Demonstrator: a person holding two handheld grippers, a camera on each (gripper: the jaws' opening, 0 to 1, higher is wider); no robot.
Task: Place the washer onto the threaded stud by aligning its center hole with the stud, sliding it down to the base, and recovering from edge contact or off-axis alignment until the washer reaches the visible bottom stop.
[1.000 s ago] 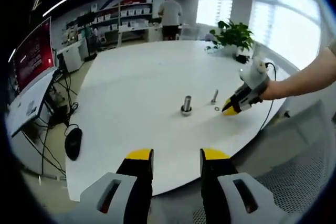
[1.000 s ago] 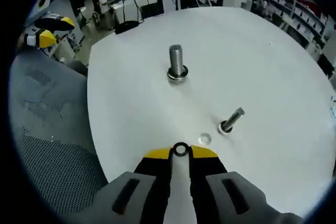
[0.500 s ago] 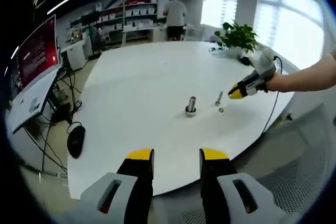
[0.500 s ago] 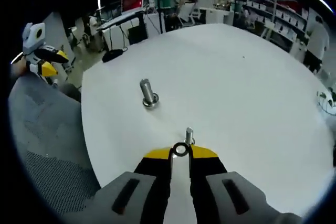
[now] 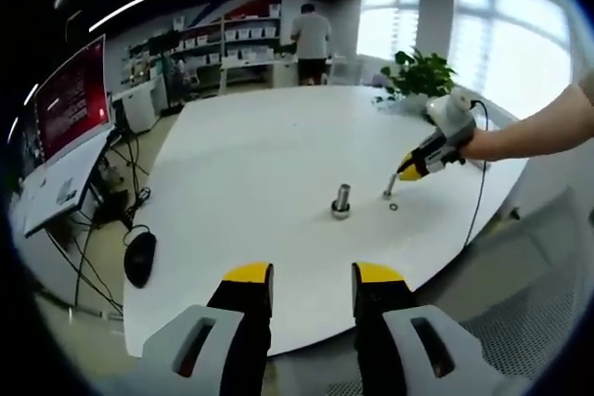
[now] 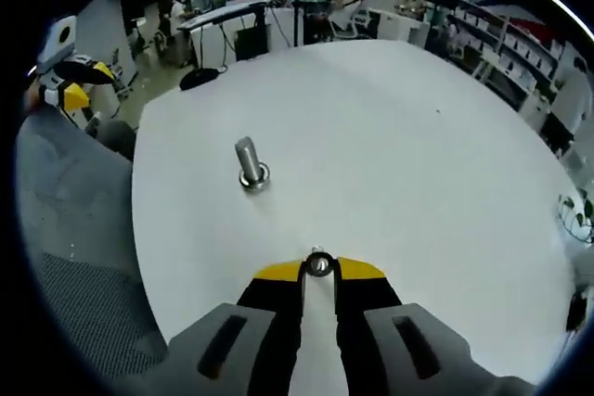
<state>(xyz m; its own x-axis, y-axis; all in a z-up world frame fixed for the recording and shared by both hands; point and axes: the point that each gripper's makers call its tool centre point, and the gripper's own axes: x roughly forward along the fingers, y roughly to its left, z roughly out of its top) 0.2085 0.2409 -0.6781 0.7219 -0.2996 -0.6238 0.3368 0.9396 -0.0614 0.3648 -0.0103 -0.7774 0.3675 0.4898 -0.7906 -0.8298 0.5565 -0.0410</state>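
On the white desk [image 5: 260, 146]: two studs stand near its right edge, one upright on a wide base, one thinner beside it.
Change: a second ago my right hand-held gripper [image 6: 318, 271] sat low by the desk surface; it has since lifted and now hangs just over the thinner stud [image 5: 389, 186], whose top shows right behind the washer in the right gripper view.
Meaning: I judge pickup done and alignment starting; the hole looks nearly on axis, not yet threaded on.
Washer [image 6: 318, 264]: a small dark ring, clamped edgewise between the right jaws' yellow tips, hole facing the camera.
Other stud [image 6: 248, 164]: upright, well apart to the left, a ring already at its base.
Loose part: a small ring [image 5: 393, 206] lies on the desk just beside the thinner stud.
Left hand-held gripper [image 5: 311, 277]: jaws apart, holding nothing, hanging off the desk's near edge.
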